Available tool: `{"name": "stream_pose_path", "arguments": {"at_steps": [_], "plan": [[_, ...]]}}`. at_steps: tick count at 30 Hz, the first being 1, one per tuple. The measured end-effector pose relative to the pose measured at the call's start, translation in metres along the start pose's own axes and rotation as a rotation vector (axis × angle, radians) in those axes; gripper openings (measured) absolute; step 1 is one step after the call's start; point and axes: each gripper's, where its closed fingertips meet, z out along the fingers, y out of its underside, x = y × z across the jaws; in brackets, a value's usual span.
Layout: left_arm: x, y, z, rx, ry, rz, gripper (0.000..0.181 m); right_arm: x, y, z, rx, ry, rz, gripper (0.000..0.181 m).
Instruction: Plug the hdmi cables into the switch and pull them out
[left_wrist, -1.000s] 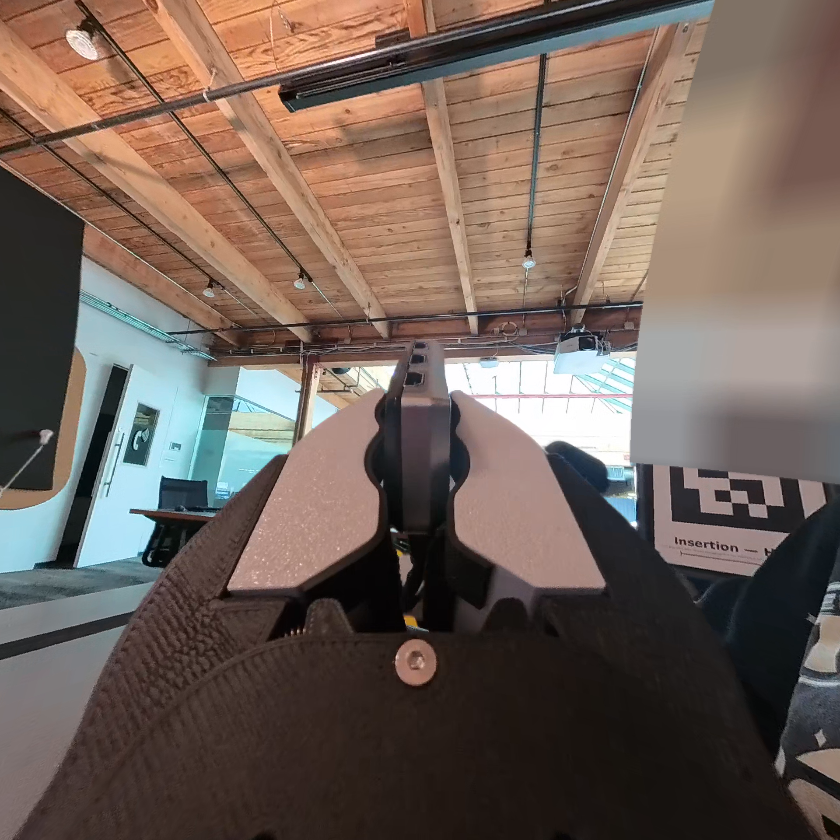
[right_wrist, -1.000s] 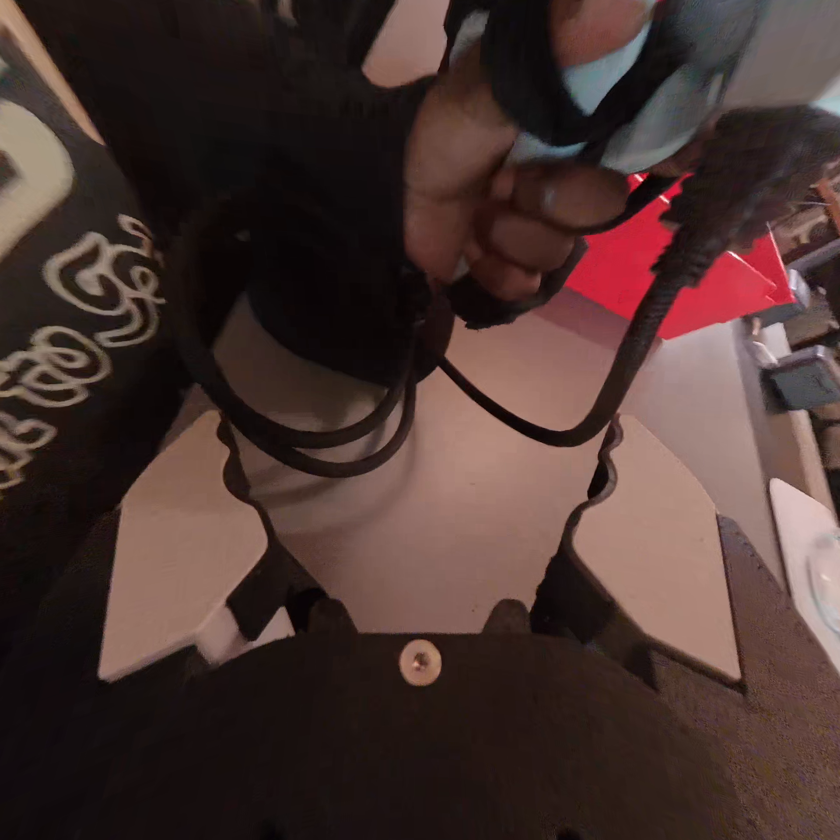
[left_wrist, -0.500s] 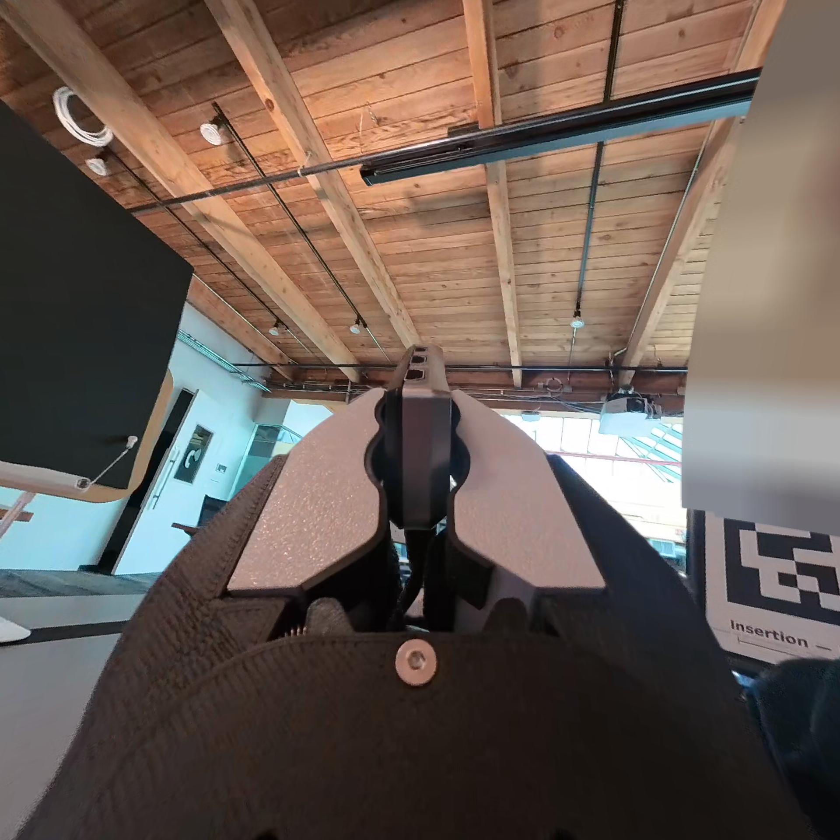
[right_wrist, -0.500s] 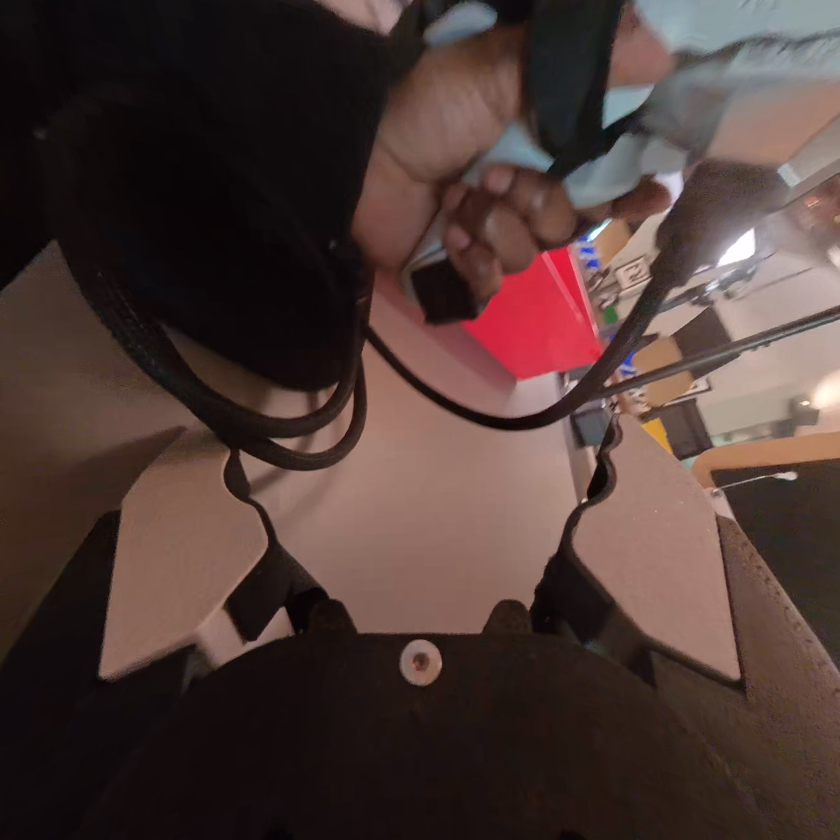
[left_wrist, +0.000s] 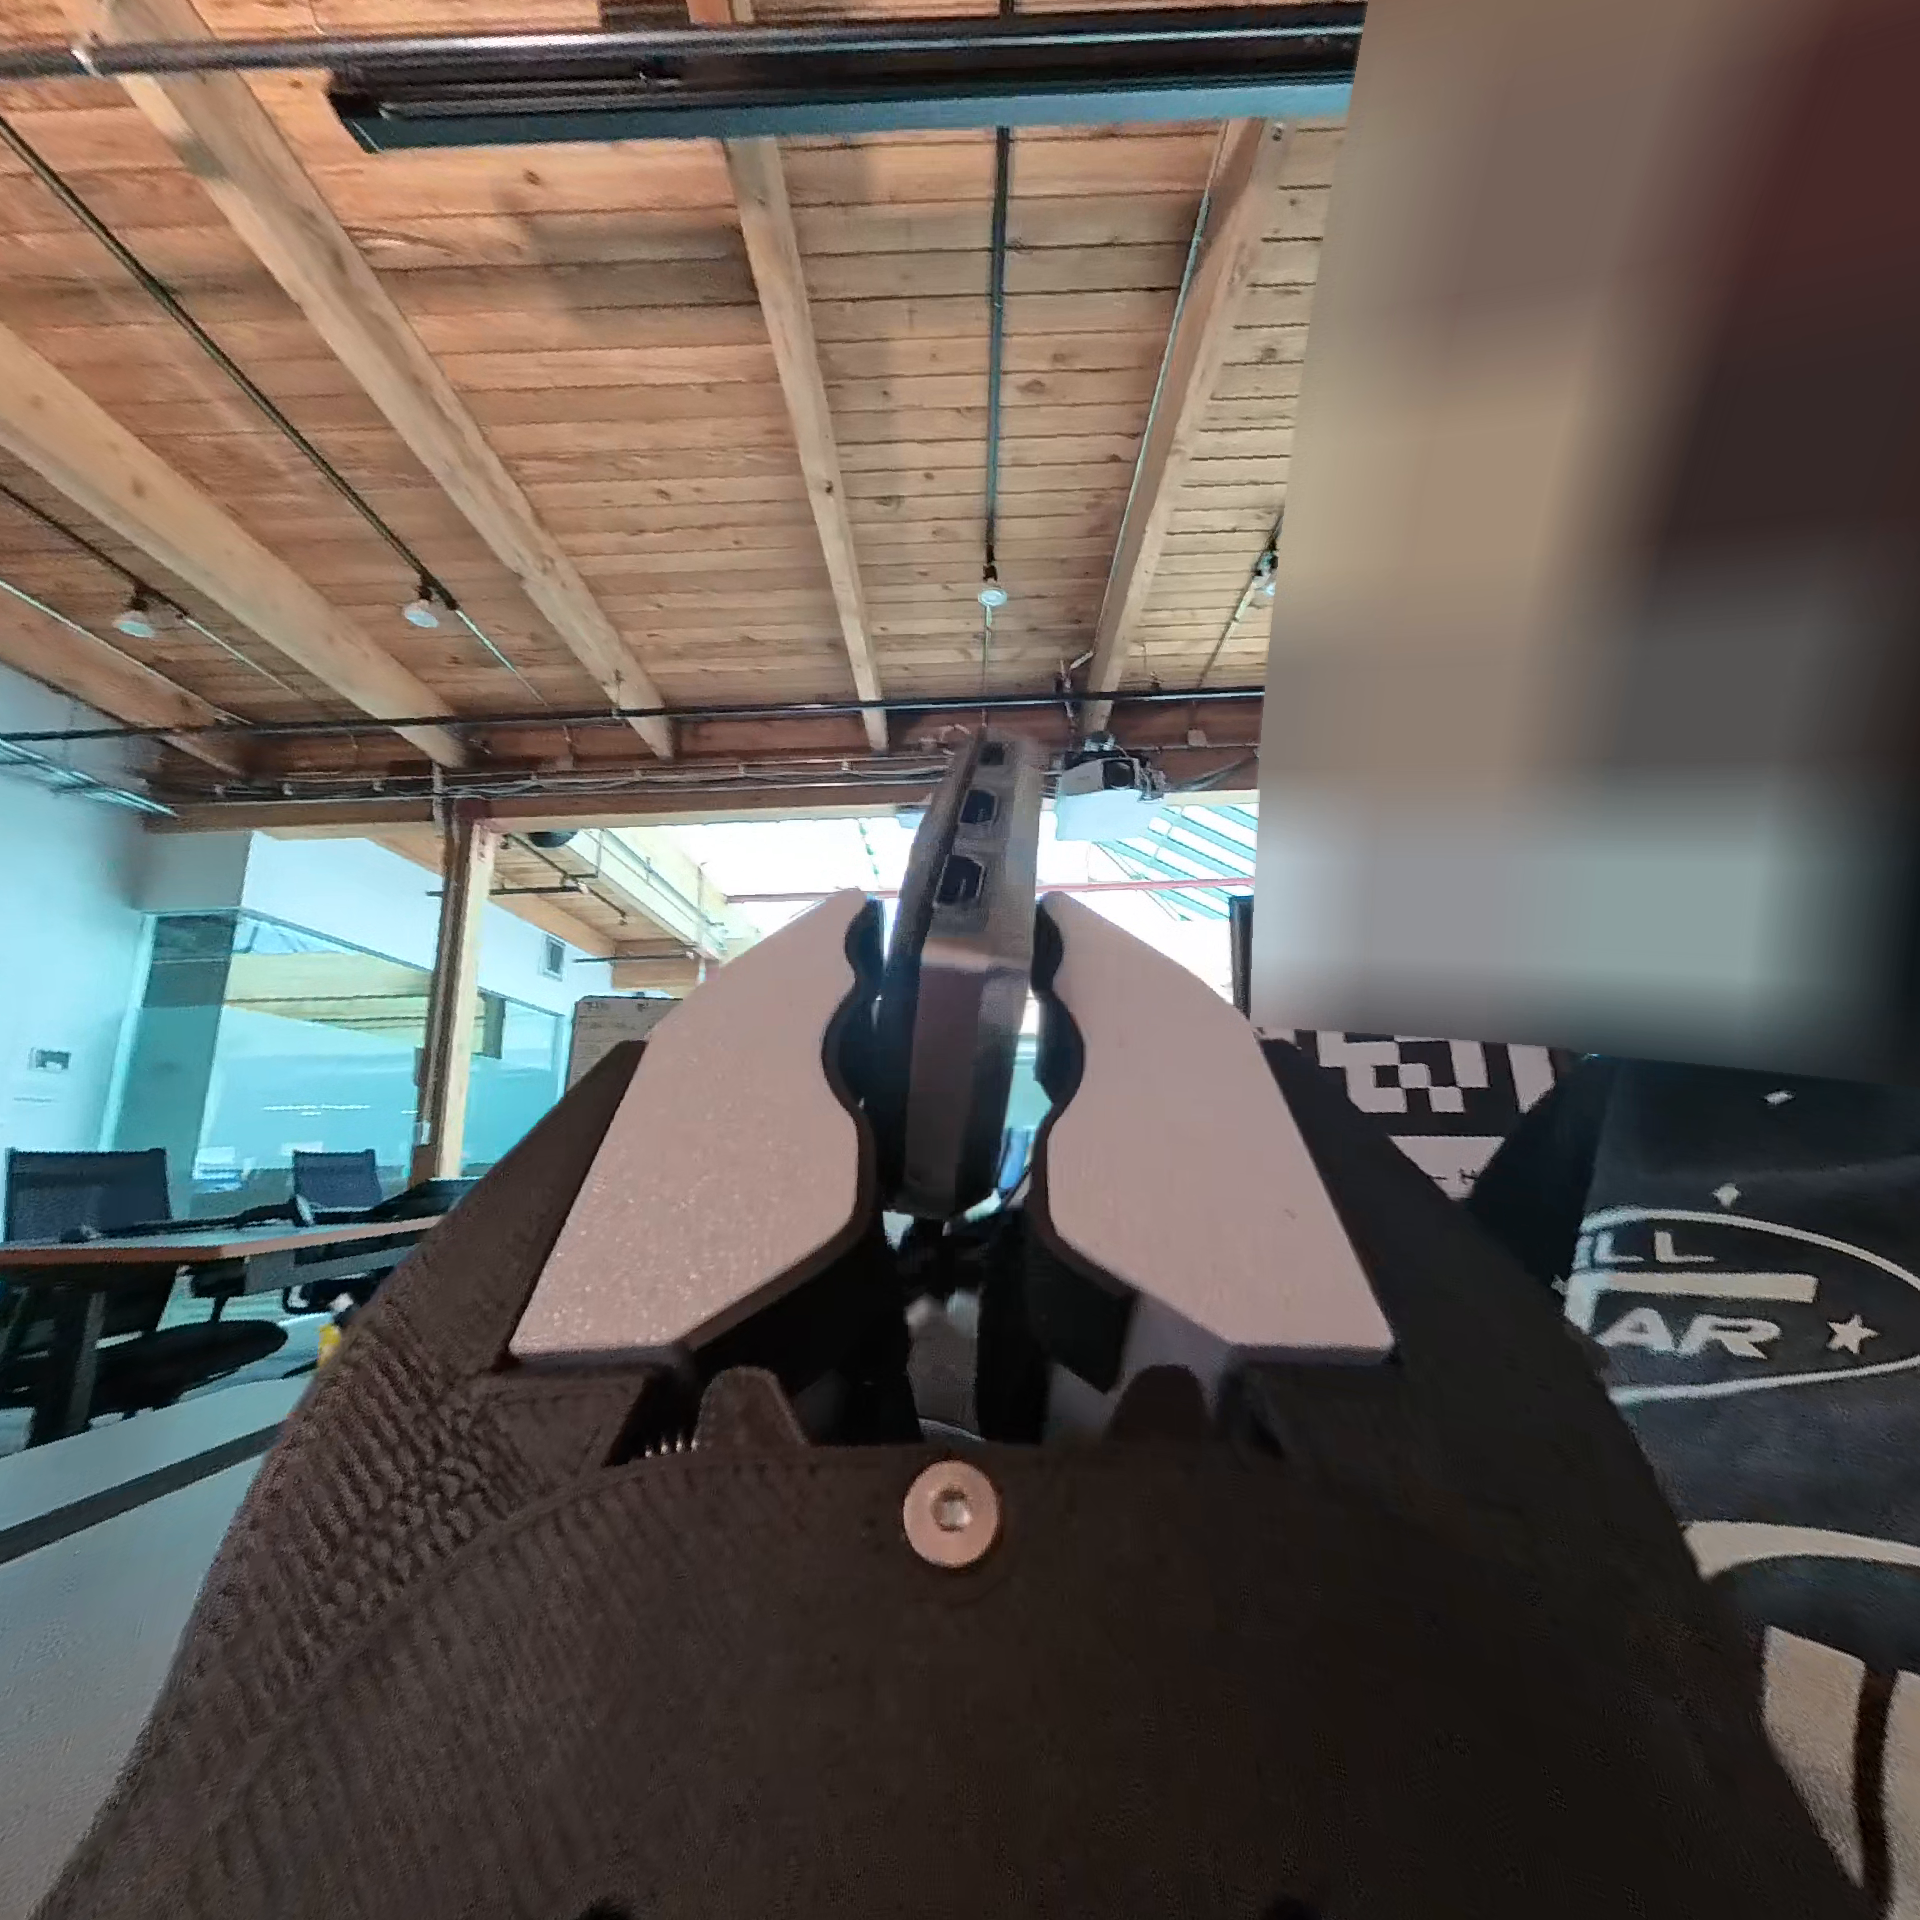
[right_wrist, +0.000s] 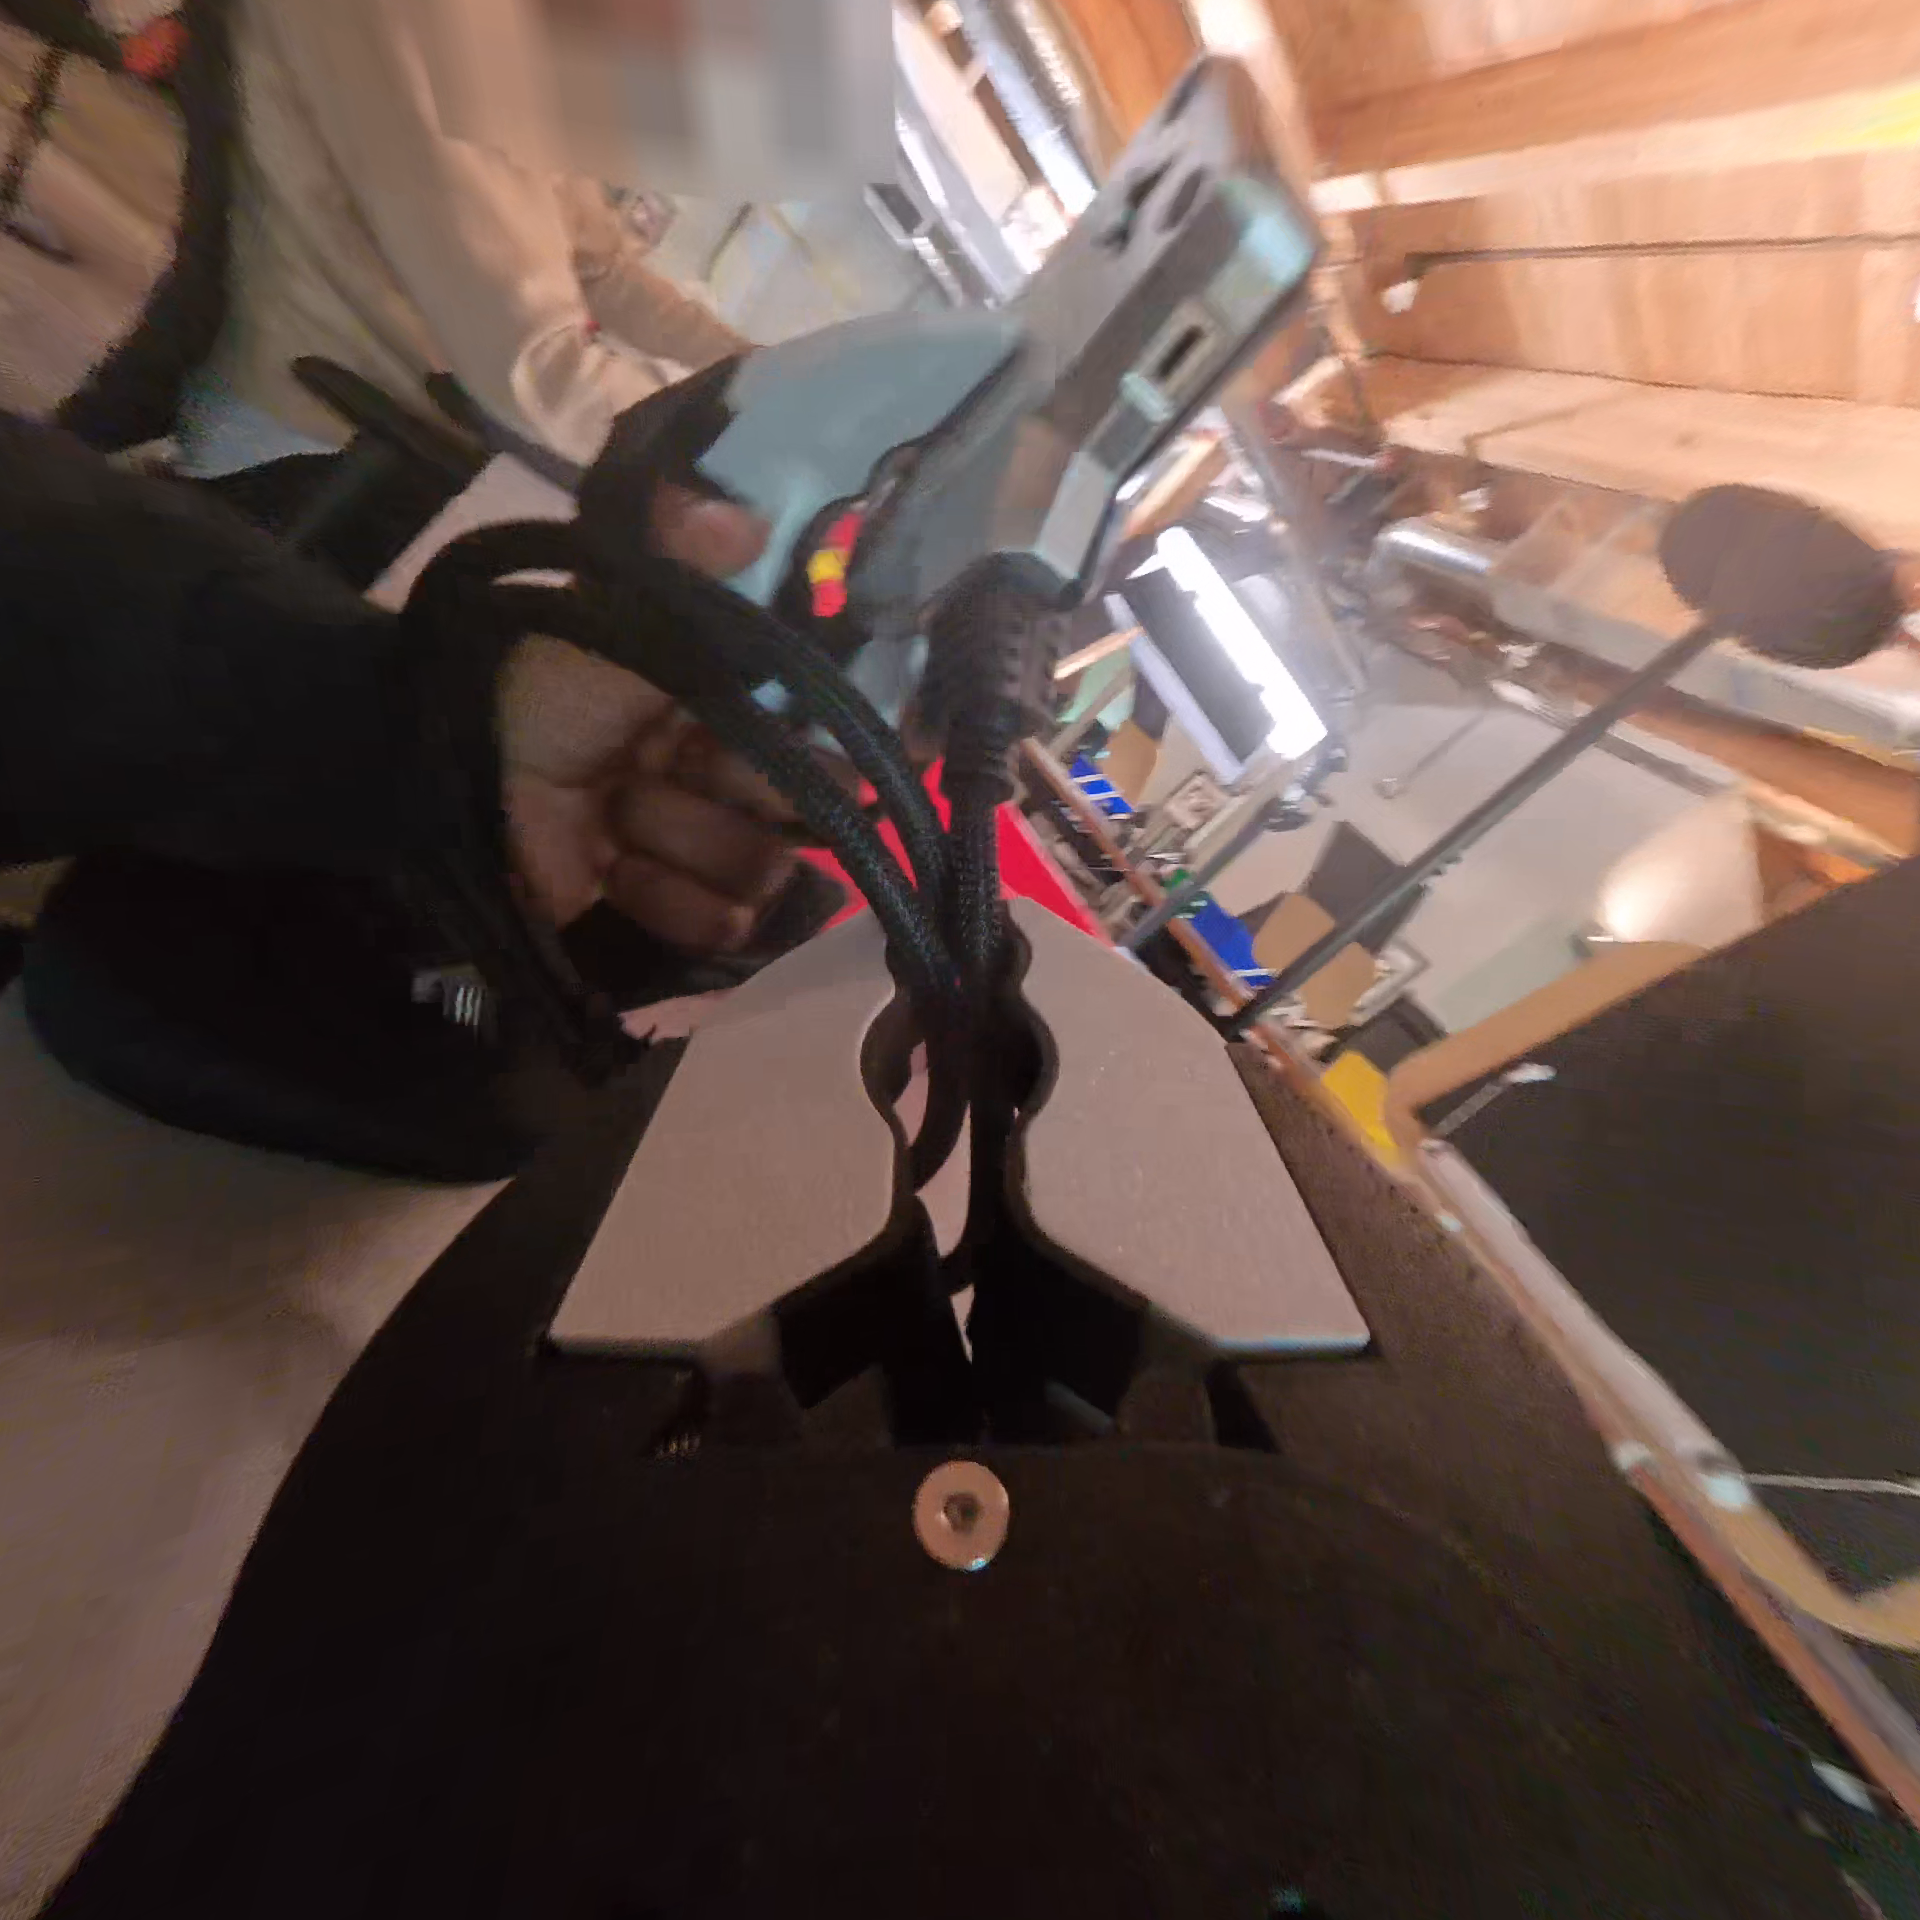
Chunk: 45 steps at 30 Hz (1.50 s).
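The HDMI switch (left_wrist: 961, 956), a dark grey box, stands upright between the fingers of my left gripper (left_wrist: 956, 925), which is shut on it and points up at the ceiling. Two open ports (left_wrist: 961, 883) show on its upper edge. In the right wrist view the switch (right_wrist: 1164, 281) is held high by the left gripper's pale finger (right_wrist: 862, 416) above a person's hand (right_wrist: 623, 790). A black plug (right_wrist: 987, 655) hangs at the switch's lower end. My right gripper (right_wrist: 966, 997) is shut on two black braided HDMI cables (right_wrist: 914, 883) just below that plug.
A pale table top (right_wrist: 208, 1299) lies below the hand. A black sleeve (right_wrist: 208, 727) is at left, a red block (right_wrist: 1029, 862) behind the cables, a black panel (right_wrist: 1714, 1143) at right. A printed marker sheet (left_wrist: 1455, 1081) and a dark printed shirt (left_wrist: 1766, 1299) are close on the right.
My right gripper was open and has shut on the cables, and its view swung up toward the switch. My left gripper tipped down a little; the switch now leans in its fingers.
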Motion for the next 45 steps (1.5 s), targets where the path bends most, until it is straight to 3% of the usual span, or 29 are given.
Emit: {"name": "stream_pose_path", "arguments": {"at_steps": [6,11,14,16,19,23,26,30,32,35,40,43,45], "plan": [[-0.020,-0.003,-0.006,0.013,-0.159,0.071,0.038,0.064,-0.021,-0.027,-0.100,0.269,-0.313,0.013],[-0.038,-0.015,-0.018,0.079,-0.280,0.053,0.037,0.160,-0.049,-0.073,-0.190,0.524,-0.393,0.011],[-0.046,-0.011,-0.021,0.066,-0.319,0.015,0.035,0.219,-0.051,-0.109,-0.293,0.655,-0.393,0.009],[-0.049,-0.008,-0.021,0.055,-0.331,-0.007,0.035,0.249,-0.039,-0.133,-0.352,0.708,-0.384,0.008],[-0.049,-0.007,-0.021,0.049,-0.333,-0.011,0.035,0.274,0.011,-0.173,-0.600,0.749,-0.411,0.008],[-0.051,-0.003,-0.020,0.024,-0.340,-0.022,0.034,0.281,0.090,-0.234,-0.957,0.825,-0.294,0.008],[-0.053,0.000,-0.021,0.011,-0.351,-0.037,0.034,0.272,0.139,-0.268,-1.123,0.834,-0.178,0.008],[-0.053,0.000,-0.021,0.013,-0.349,-0.046,0.033,0.257,0.181,-0.304,-1.281,0.807,-0.070,0.009],[-0.053,0.000,-0.021,0.013,-0.348,-0.044,0.032,0.258,0.186,-0.309,-1.288,0.789,-0.115,0.009],[-0.053,0.001,-0.020,0.008,-0.349,-0.041,0.032,0.252,0.196,-0.325,-1.439,0.715,-0.218,0.010],[-0.052,0.001,-0.020,0.007,-0.345,-0.047,0.032,0.256,0.195,-0.324,-1.449,0.708,-0.321,0.010],[-0.051,0.002,-0.020,0.005,-0.340,-0.051,0.032,0.251,0.194,-0.323,-1.437,0.699,-0.277,0.016],[-0.051,0.003,-0.019,0.000,-0.339,-0.051,0.032,0.241,0.194,-0.324,-1.433,0.663,-0.164,0.033]]}}
